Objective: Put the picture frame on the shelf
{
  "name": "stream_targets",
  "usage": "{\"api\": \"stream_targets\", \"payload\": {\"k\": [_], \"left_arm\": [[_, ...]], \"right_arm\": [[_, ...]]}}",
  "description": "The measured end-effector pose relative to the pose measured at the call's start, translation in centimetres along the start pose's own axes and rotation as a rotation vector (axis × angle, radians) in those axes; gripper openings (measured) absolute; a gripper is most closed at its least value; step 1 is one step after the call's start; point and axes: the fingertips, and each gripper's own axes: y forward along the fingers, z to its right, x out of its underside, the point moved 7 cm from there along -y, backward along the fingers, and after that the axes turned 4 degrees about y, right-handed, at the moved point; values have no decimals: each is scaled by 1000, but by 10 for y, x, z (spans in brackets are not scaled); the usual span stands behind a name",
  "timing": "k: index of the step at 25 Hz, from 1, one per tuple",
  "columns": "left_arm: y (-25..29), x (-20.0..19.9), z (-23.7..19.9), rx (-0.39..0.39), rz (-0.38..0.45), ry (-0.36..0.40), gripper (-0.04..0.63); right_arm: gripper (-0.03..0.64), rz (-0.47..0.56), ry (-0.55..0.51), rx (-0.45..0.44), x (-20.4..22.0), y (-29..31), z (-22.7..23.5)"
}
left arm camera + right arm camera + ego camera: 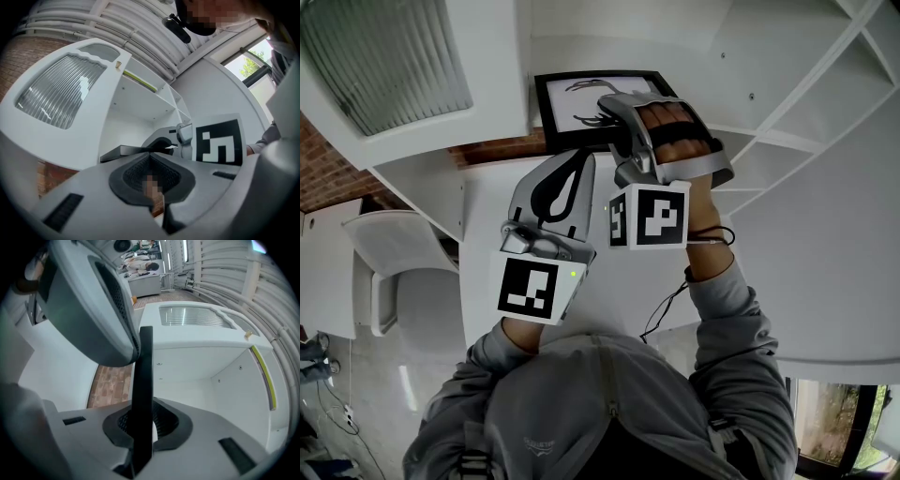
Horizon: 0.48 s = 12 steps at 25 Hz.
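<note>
Head view: you are holding the picture frame up in front of the white shelf. The right gripper is clamping its lower right part. The frame's face is turned toward you, with its long side running left to right. The left gripper is hanging just below the frame's lower edge, and the right one is the arm doing the carrying. Open compartments are lying to the right of the frame and beyond it.

Left gripper view: the jaws are standing together with nothing between the pads; only brick and white board are showing through the small gap. The frame is lying just past the tips as a flat dark bar, slightly left of the jaw line. Whether the tips are touching it, you cannot tell from here. The right gripper is sitting on the frame's far side.

Right gripper view: the jaws are closing tight on the frame, which is standing edge-on between the pads and running straight away along the jaw line. The left gripper is crowding in at the frame's top from the left. The open compartment is lying ahead and to the right of the frame's edge, under the ribbed door. My read: the next move is turning on that offset, so you will be swinging the frame rightward and forward, bottom edge leading.
</note>
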Motion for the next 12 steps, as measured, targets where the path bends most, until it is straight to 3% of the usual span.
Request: {"api": "stream_targets", "payload": {"k": [4,8,12], "left_arm": [[1,2,0,-17,-1,-6,7],[2,3,-2,-30,6,-11,7],[4,5,-4,-40,7,-8,6]], "right_arm": [[39,32,7,-39,-4,-5,0],[132,47,26,-77,-4,-9,1],[172,42,35,-118,-2,-9,-5]]}}
